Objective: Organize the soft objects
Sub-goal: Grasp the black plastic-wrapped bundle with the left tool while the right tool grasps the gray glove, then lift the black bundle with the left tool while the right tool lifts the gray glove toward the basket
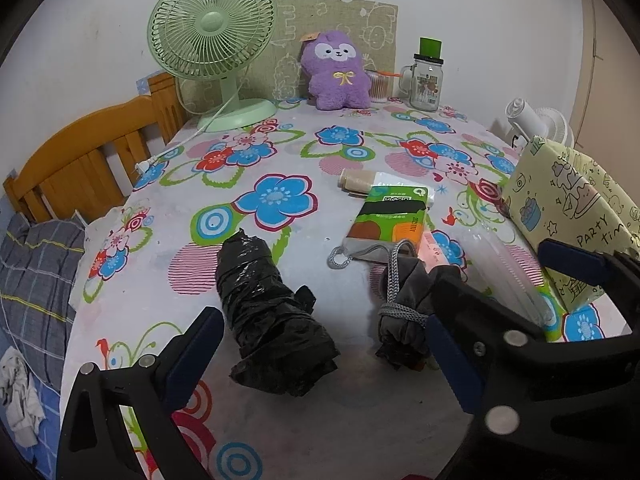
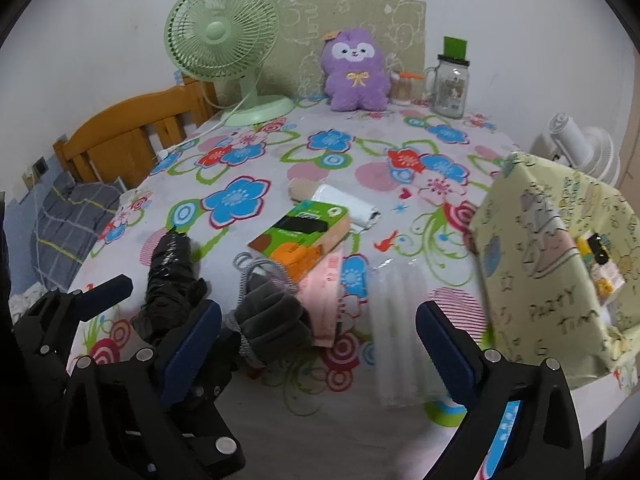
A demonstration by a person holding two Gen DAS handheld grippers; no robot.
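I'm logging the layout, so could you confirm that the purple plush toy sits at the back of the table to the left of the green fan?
Not quite: the purple plush toy does sit at the back of the table, but to the right of the green fan, between it and the glass jar. Both wrist views show this.

two fans [image 1: 212, 36]; one plush toy [image 1: 338, 70]; one jar [image 1: 426, 80]; one black bag [image 1: 268, 316].

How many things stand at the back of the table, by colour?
Green: 1, the fan
Purple: 1, the plush toy
Clear: 2, the mug jar and the swab tub
Total: 4
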